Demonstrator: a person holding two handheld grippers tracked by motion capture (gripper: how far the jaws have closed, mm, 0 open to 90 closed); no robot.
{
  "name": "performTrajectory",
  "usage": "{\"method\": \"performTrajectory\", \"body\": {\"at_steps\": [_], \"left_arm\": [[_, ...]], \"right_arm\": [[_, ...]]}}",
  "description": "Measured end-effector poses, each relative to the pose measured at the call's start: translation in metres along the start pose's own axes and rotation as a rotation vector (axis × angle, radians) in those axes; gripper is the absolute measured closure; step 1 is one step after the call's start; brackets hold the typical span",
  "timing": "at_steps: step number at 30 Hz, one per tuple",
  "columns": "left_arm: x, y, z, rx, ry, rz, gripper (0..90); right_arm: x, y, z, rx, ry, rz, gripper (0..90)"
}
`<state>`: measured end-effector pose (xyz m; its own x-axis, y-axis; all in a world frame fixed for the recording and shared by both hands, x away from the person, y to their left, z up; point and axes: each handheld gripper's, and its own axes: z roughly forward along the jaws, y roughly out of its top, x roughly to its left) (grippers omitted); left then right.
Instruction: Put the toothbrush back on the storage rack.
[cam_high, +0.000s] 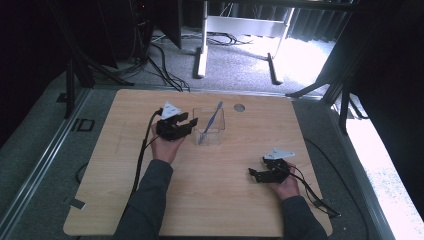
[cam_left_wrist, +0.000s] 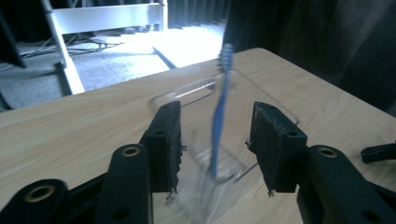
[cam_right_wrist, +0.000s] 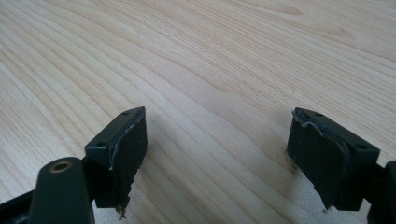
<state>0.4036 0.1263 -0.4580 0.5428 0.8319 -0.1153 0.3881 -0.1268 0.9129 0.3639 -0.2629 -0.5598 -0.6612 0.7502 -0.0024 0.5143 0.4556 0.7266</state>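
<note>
A clear plastic container stands on the wooden table behind its middle. A blue toothbrush leans upright inside it, head up. My left gripper is just left of the container, its jaws open and pointing at it. In the left gripper view the toothbrush and the container stand a little beyond the gripper, with neither pad touching them. My right gripper rests low at the table's right front, open, with bare wood between its jaws.
A small round grommet is set into the table behind the container. Beyond the far edge are a white desk frame and cables on grey carpet. Dark stands flank both sides.
</note>
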Motion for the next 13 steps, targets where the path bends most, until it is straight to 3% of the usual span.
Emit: {"method": "performTrajectory", "body": {"at_steps": [3,4,5,7,9,10,11,12,13], "left_arm": [[0.01,-0.007,-0.007,0.011,0.02,-0.031,52.0],[0.021,-0.019,-0.012,0.049,0.052,-0.052,51.6],[0.021,-0.019,-0.012,0.049,0.052,-0.052,51.2],[0.033,-0.04,-0.017,0.125,0.096,-0.072,50.8],[0.036,-0.047,-0.017,0.15,0.105,-0.076,50.8],[0.04,-0.061,-0.017,0.2,0.139,-0.083,50.8],[0.04,-0.061,-0.017,0.2,0.139,-0.083,50.8],[0.046,-0.087,-0.019,0.265,0.167,-0.094,50.4],[0.046,-0.087,-0.019,0.265,0.167,-0.094,49.9]], "right_arm": [[0.0,0.0,0.0,0.0,0.0,-0.001,19.6],[0.0,0.0,0.0,0.0,0.0,-0.001,19.7],[0.0,0.0,0.0,0.0,0.0,-0.001,19.7],[0.0,0.0,0.0,-0.001,-0.002,0.0,19.6],[0.0,0.0,0.0,0.001,-0.001,0.002,19.6],[0.0,0.0,0.0,0.001,-0.001,0.002,19.6],[0.0,0.0,0.0,0.001,-0.001,0.002,19.6],[0.0,0.0,0.0,-0.001,-0.001,0.003,19.6],[0.0,0.0,0.0,0.0,-0.001,0.002,19.6]]}}
